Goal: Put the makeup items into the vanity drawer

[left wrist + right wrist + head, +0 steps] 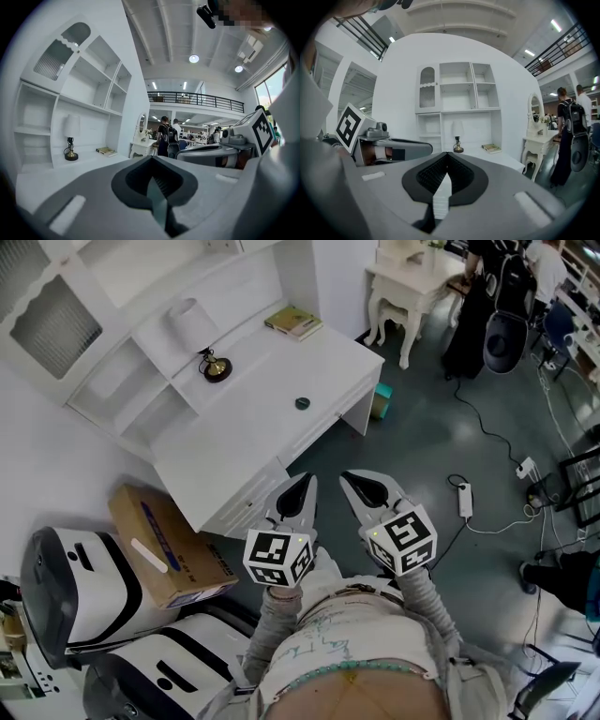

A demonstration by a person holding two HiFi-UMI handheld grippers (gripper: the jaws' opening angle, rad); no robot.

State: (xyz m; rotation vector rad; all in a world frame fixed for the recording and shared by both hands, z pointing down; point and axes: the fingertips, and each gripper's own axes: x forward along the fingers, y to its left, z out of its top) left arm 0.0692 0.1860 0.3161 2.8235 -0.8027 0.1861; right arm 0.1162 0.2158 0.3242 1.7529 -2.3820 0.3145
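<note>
Head view: a small dark round item [302,403] lies on the vanity [253,395] top near its front edge; left gripper [302,486] and right gripper [354,486] hang before the vanity

Left gripper view: jaws together, empty

Right gripper view: jaws pressed together, empty; lamp [458,140] at the vanity's back

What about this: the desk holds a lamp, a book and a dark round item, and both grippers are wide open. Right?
Not open: the left gripper and right gripper are shut, jaws together, as both gripper views show. The lamp, book and round item do sit on the desk.
</note>
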